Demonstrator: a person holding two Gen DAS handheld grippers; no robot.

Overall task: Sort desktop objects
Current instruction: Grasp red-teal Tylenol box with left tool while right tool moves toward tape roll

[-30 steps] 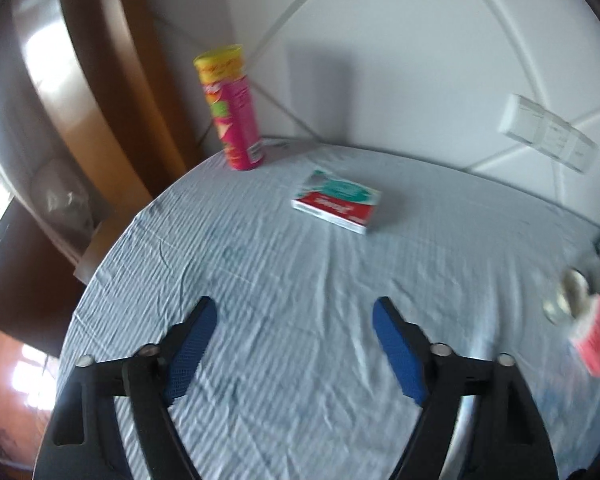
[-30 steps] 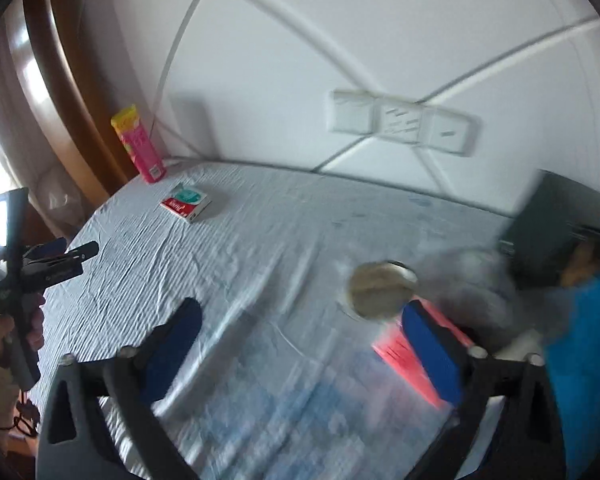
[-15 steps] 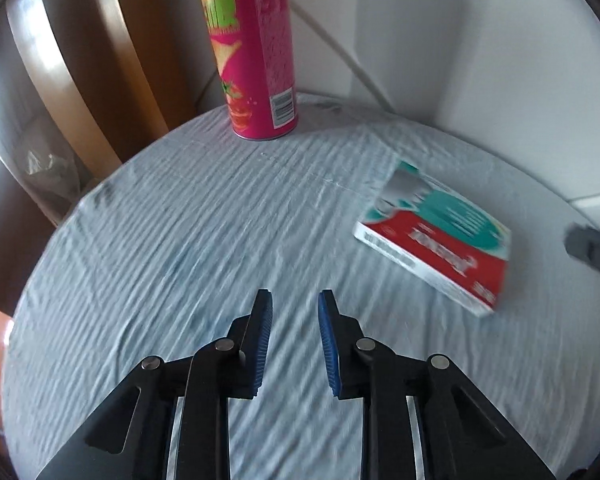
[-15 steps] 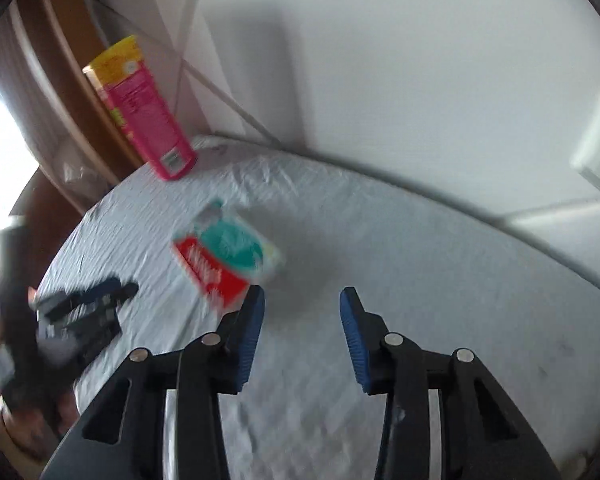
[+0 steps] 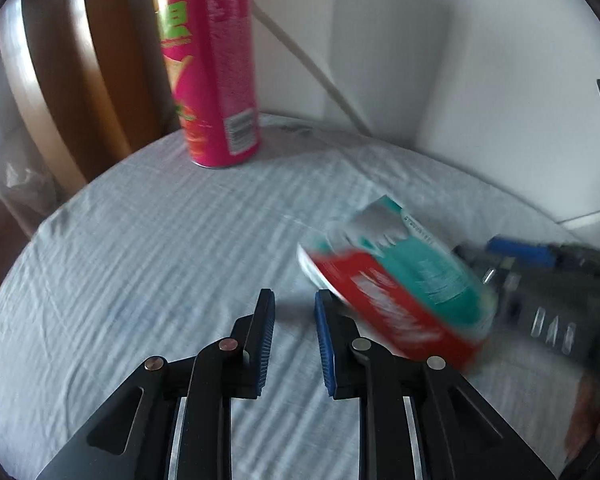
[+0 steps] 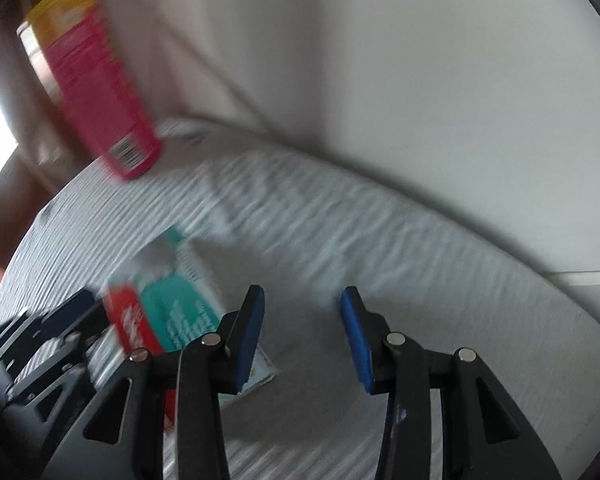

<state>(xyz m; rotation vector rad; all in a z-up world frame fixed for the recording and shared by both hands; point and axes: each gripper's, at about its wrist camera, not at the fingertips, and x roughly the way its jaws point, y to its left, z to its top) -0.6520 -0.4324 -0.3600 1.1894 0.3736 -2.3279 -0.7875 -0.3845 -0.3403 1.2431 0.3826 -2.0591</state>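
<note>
Box [image 5: 396,280] flat on cloth [image 5: 140,260], between both grippers. Left gripper [image 5: 295,312] shut, empty. Right gripper [image 6: 302,320] narrowly parted, empty, box outside its left finger. Widen, straddle box edges squarely, then close. Can [image 5: 212,60] well apart.

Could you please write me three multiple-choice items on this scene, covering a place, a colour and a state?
1. Where does the pink can stand?
A. far edge of the table, by the wall
B. between the left gripper's fingers
C. on the flat box

2. What colours is the flat box?
A. blue and yellow
B. red and teal
C. all black

3. What is between the fingers of the left gripper?
A. the can
B. the box
C. nothing

Key: 1 A, it stands upright at the back; 2 B, both colours show; 3 C, only cloth shows in the narrow gap.
</note>
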